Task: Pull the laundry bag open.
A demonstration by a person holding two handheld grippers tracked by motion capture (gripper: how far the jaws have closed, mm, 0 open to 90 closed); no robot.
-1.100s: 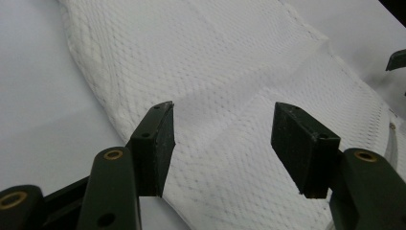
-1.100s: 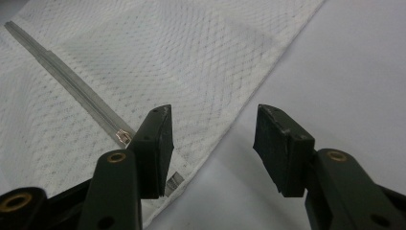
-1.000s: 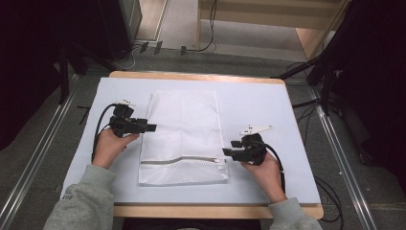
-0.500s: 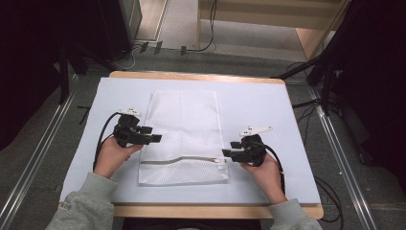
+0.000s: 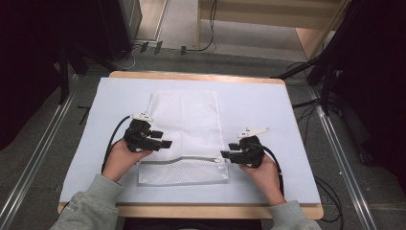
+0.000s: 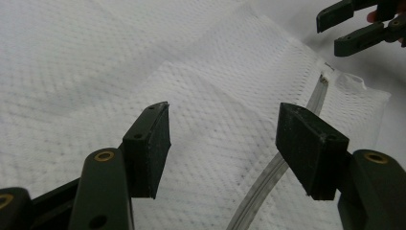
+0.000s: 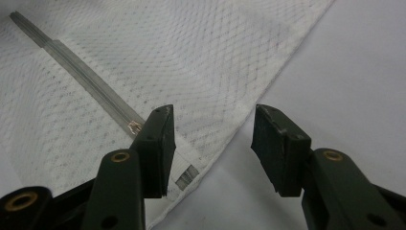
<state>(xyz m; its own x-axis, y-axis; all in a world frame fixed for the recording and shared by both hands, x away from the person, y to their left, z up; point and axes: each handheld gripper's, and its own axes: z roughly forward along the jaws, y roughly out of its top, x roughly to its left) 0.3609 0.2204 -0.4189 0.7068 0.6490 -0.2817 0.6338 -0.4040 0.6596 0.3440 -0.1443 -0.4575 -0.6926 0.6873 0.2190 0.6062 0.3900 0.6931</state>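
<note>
A white mesh zip bag (image 5: 189,124) lies flat on the mat, long side running away from me. Its clear zipper (image 5: 191,158) crosses the near end. My left gripper (image 5: 163,143) is open and hovers over the bag's left part, just above the zipper (image 6: 265,179). In the left gripper view the open jaws (image 6: 230,139) frame bare mesh (image 6: 215,96). My right gripper (image 5: 225,154) is open at the bag's right edge, beside the zipper's end. In the right gripper view its jaws (image 7: 215,139) straddle that edge, with the zipper pull (image 7: 135,126) by the left jaw.
A pale blue mat (image 5: 268,110) covers the wooden table (image 5: 191,75). Black stands and cables (image 5: 335,72) flank the table on the floor. The other gripper (image 6: 356,26) shows at the top right of the left gripper view.
My left gripper has moved toward me and to the right, from the bag's left edge to over the mesh near the zipper. The right gripper has hardly moved.
</note>
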